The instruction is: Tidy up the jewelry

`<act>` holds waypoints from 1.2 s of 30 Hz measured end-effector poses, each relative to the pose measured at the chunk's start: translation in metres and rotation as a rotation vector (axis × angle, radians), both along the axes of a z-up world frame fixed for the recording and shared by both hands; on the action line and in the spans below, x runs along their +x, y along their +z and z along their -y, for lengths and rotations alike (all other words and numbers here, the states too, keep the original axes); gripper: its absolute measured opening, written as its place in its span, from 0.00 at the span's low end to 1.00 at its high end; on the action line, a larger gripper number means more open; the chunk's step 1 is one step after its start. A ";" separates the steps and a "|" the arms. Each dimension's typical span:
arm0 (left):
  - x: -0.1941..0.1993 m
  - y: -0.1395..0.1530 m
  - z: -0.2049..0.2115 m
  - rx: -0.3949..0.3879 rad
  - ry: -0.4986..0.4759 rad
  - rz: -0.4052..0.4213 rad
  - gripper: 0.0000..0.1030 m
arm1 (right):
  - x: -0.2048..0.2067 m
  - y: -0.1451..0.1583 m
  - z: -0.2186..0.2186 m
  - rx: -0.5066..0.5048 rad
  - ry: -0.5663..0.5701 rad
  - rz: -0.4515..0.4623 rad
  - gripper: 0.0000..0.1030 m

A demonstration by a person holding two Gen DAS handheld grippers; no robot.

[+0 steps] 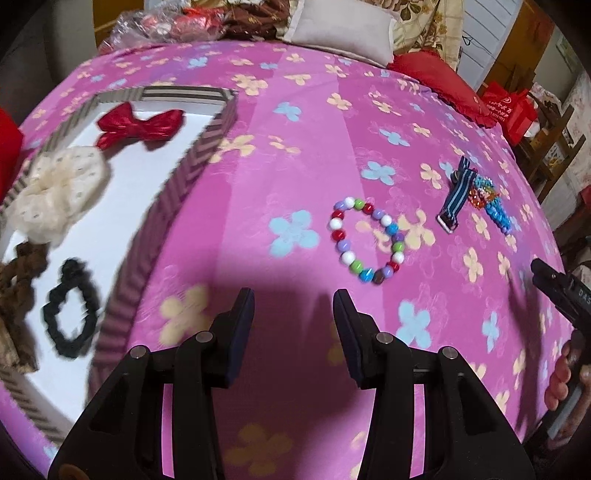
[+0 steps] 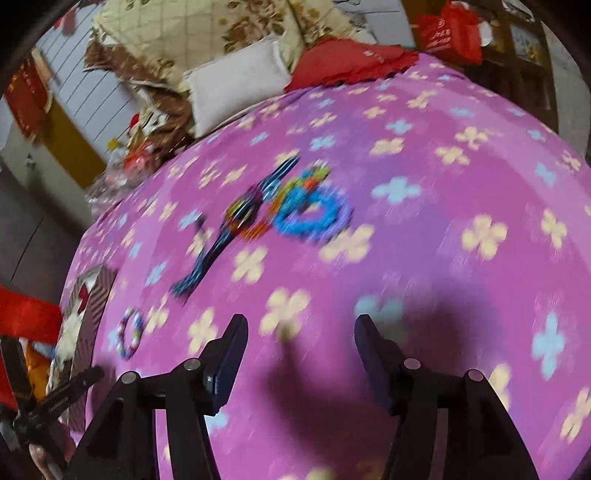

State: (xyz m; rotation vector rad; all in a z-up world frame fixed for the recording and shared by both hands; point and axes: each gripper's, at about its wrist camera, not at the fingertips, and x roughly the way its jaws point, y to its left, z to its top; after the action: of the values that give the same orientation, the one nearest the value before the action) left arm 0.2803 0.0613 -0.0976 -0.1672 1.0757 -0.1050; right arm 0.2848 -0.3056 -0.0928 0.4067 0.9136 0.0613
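Observation:
A multicoloured bead bracelet (image 1: 369, 242) lies on the pink flowered bedspread (image 1: 295, 166), ahead and right of my open, empty left gripper (image 1: 293, 306). Further right lie a blue striped watch strap (image 1: 458, 192) and a blue beaded bracelet (image 1: 495, 206). A striped box (image 1: 177, 177) at the left holds a red bow (image 1: 140, 125), a cream scrunchie (image 1: 55, 192), a black scrunchie (image 1: 72, 310) and a brown braid (image 1: 18, 288). My right gripper (image 2: 301, 328) is open and empty above the bedspread; the strap (image 2: 218, 240) and blue bracelet (image 2: 314, 214) lie blurred ahead of it. The bead bracelet (image 2: 129, 334) is at its left.
Pillows (image 1: 343, 33) and a red cushion (image 1: 439, 85) lie at the head of the bed. A plastic bag of items (image 1: 166, 26) sits behind the box. The right gripper's tip (image 1: 561, 291) shows at the right edge of the left wrist view. Red bags (image 2: 450, 31) stand beyond the bed.

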 end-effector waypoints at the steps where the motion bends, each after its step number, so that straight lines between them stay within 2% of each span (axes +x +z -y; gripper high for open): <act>1: 0.005 -0.001 0.003 -0.008 -0.006 -0.005 0.42 | 0.006 0.000 0.006 0.001 -0.006 0.001 0.56; 4: 0.026 -0.004 0.012 -0.027 -0.029 -0.019 0.42 | 0.024 0.003 0.017 -0.004 -0.008 0.016 0.55; 9: 0.052 -0.004 0.033 0.036 -0.073 0.012 0.42 | 0.048 0.012 0.013 -0.019 0.052 0.031 0.51; 16: 0.061 -0.008 0.052 0.095 -0.105 0.061 0.41 | 0.077 0.013 -0.037 0.098 0.200 0.025 0.51; 17: 0.061 -0.008 0.054 0.107 -0.111 0.070 0.33 | 0.081 0.010 -0.044 0.116 0.213 0.019 0.51; 18: 0.061 -0.009 0.055 0.122 -0.116 0.076 0.14 | 0.083 0.008 -0.051 0.125 0.220 0.014 0.51; 19: 0.061 -0.009 0.057 0.148 -0.118 0.084 0.08 | 0.086 0.004 -0.060 0.128 0.227 0.008 0.51; 23: 0.056 -0.008 0.054 0.104 -0.136 0.076 0.08 | 0.097 -0.008 -0.089 0.107 0.241 -0.022 0.51; 26: 0.048 -0.005 0.051 0.075 -0.137 0.070 0.08 | 0.103 -0.015 -0.107 0.038 0.228 -0.036 0.51; 28: 0.037 0.002 0.044 0.048 -0.127 0.074 0.08 | 0.108 -0.017 -0.116 -0.044 0.190 -0.037 0.35; 29: 0.032 0.006 0.041 0.033 -0.124 0.074 0.08 | 0.109 -0.018 -0.119 -0.062 0.181 -0.049 0.20; 30: 0.027 0.010 0.037 0.019 -0.119 0.075 0.08 | 0.110 -0.018 -0.118 -0.060 0.172 -0.056 0.11; 32: 0.015 0.019 0.031 0.002 -0.110 0.087 0.08 | 0.109 -0.017 -0.112 0.000 0.167 -0.069 0.04; 36: -0.013 0.041 0.015 -0.005 -0.090 0.146 0.08 | 0.090 0.001 -0.106 0.073 0.186 -0.052 0.03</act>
State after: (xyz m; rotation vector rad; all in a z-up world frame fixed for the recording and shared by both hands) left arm 0.2674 0.0462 -0.0564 -0.1135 0.9371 -0.1975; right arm 0.3746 -0.1993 -0.0918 0.3921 1.0011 0.2558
